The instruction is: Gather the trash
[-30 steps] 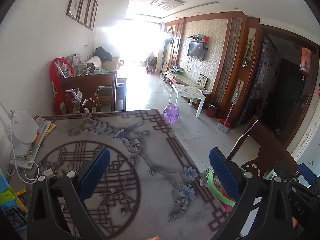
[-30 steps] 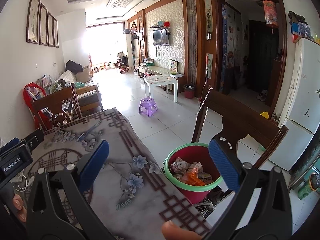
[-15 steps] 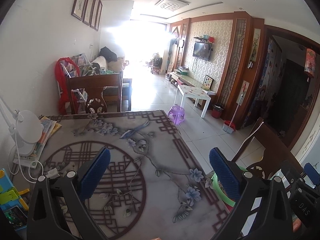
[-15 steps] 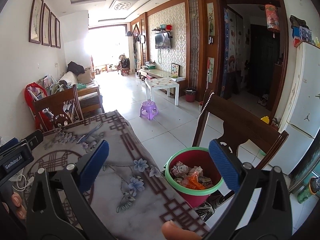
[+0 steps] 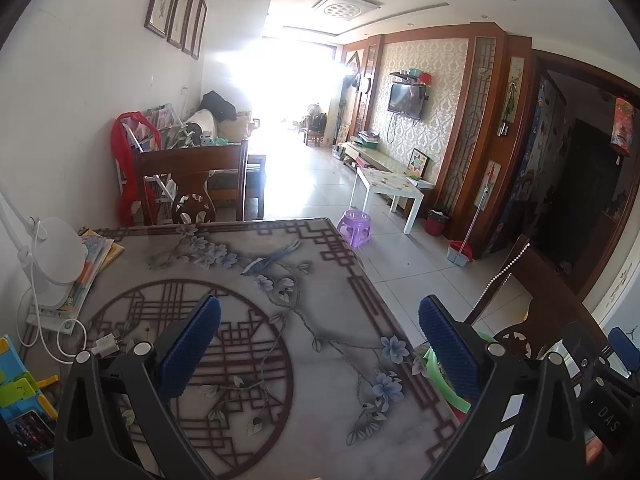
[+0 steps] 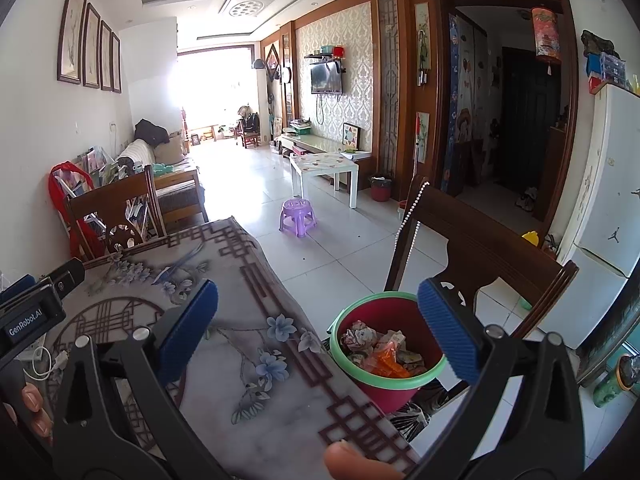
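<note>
**Bucket sits under our right jaws; no loose trash in reach**

Both our right gripper [image 6: 318, 330] and left gripper [image 5: 320, 344] have their jaws spread wide, holding nothing. The red bucket [image 6: 394, 386] of trash [image 6: 380, 350] stands just past the tabletop [image 6: 240, 360] edge, below and between the right jaws, and beyond the left gripper's right-hand jaw. We judge the right hand nearer.

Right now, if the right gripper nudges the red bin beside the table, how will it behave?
The bin looks like thin plastic holding only crumpled wrappers, so probably light; it would likely slide easily. It tapers toward the base, so a push near the green rim may tip it. The wall probably flexes if pinched by the right gripper.
</note>
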The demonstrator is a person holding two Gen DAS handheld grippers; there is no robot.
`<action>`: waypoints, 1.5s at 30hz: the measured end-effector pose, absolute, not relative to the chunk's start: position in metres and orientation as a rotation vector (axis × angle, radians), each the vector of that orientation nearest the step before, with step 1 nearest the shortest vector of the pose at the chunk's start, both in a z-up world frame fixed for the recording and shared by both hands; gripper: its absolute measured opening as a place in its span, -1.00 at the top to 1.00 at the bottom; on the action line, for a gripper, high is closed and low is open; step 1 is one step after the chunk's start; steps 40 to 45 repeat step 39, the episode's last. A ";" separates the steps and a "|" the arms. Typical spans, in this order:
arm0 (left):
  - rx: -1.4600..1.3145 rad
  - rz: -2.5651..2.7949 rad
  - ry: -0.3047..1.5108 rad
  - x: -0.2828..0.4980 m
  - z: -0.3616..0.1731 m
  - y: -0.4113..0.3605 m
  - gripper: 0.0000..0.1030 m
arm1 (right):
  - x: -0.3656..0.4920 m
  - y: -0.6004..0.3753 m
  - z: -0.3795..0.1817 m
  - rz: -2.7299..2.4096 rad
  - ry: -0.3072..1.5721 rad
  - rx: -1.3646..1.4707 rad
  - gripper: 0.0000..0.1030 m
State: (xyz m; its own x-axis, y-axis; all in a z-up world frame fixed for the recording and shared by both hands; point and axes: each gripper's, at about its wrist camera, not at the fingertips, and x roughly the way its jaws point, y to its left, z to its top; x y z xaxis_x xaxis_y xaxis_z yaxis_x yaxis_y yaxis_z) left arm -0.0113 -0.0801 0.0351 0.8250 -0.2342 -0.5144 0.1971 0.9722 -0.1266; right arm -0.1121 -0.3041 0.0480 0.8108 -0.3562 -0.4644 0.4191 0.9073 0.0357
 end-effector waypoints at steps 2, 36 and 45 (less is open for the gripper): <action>-0.070 -0.229 0.556 -0.011 0.035 -0.080 -0.85 | -0.112 -0.304 0.047 -0.415 0.473 0.138 -0.91; -0.095 -0.093 0.690 0.031 -0.027 -0.031 -0.85 | -0.041 -0.278 -0.009 -0.267 0.639 0.094 -0.91; -0.109 -0.002 0.766 0.044 -0.074 0.010 -0.85 | -0.011 -0.258 -0.052 -0.197 0.732 0.037 -0.91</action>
